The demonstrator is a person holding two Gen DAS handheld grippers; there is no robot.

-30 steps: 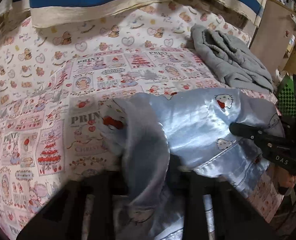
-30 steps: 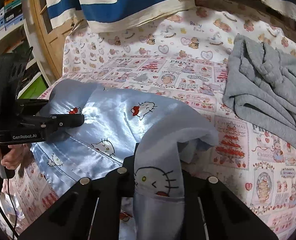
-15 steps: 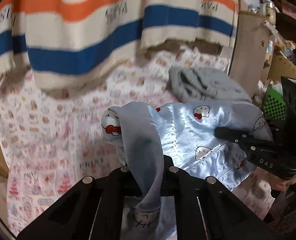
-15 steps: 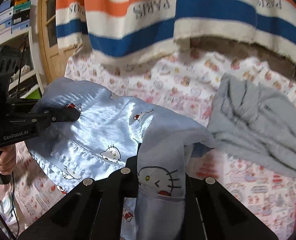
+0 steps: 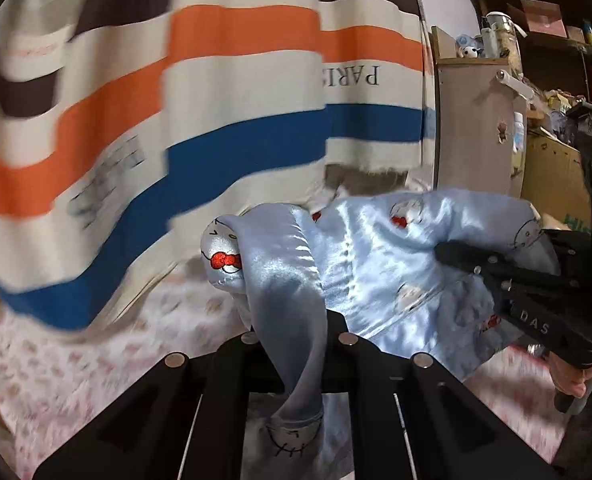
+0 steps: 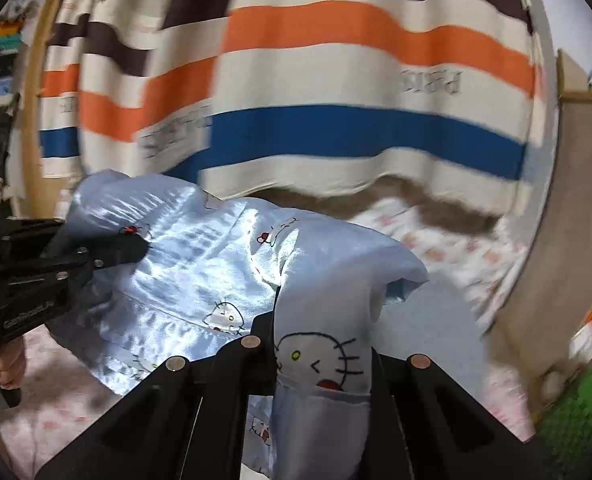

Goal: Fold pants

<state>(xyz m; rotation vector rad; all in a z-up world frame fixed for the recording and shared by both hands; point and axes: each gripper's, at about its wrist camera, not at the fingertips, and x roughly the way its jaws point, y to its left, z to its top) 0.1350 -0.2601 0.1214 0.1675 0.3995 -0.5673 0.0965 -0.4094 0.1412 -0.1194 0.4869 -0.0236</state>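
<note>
The shiny blue pants (image 5: 376,264) hung in the middle of the frame, above the bed (image 5: 76,360). The left gripper (image 5: 296,364) and the right gripper (image 6: 320,364) had their fingers pinched tight on the cloth, probably to shake it flat for folding.

My left camera sits just behind my left gripper (image 5: 296,344) and looks forward and a little down along its fingers, very near the pants (image 5: 376,264). It faces the striped cloth (image 5: 232,92) hanging at the far edge of the bed (image 5: 76,360). My right camera looks the same way from behind my right gripper (image 6: 320,344). Both views share the pants, the striped cloth and the bed. Each one sees the other gripper from the side.
</note>
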